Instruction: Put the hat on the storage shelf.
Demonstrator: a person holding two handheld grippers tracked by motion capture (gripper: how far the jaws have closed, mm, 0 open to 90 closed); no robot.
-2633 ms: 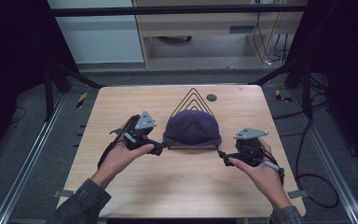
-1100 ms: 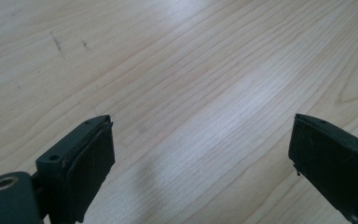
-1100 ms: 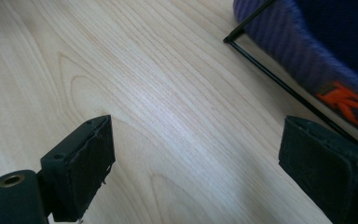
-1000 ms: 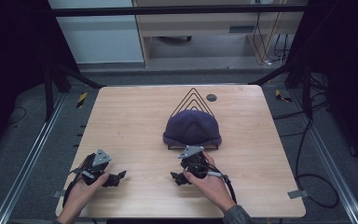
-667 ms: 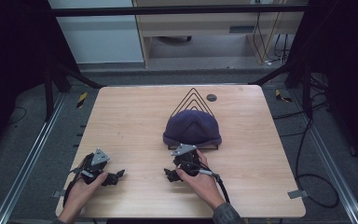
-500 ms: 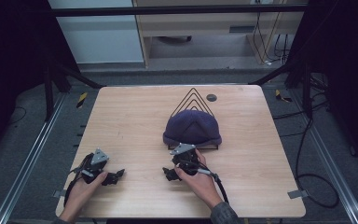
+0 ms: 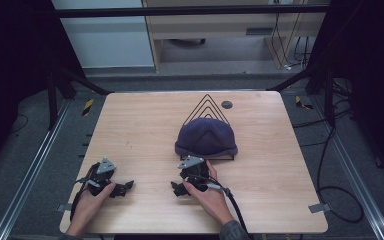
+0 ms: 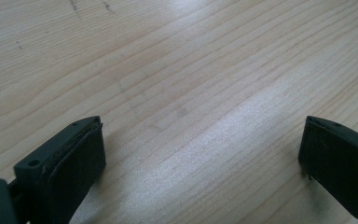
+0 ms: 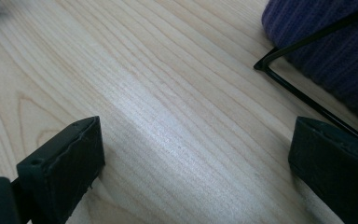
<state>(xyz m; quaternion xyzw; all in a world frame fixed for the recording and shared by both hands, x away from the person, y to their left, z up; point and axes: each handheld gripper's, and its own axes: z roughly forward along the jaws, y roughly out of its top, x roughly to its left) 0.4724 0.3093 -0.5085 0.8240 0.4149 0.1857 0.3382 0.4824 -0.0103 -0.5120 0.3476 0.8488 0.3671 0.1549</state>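
The blue hat point(image 7: 206, 137) is sitting on a black wire stand point(image 7: 207, 106), and the right gripper point(image 7: 178, 187), just in front of it, and the left gripper point(image 7: 125, 187), farther off, are both resting wide open, so grabbing its rim gently is looking best.

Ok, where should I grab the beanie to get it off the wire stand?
Probably the folded brim at the near edge of the beanie, coming from the person's side with the right gripper, which is open and closest. The brim is the thickest band and hangs just above the stand's base wire. The rounded crown gives the fingers little to pinch.
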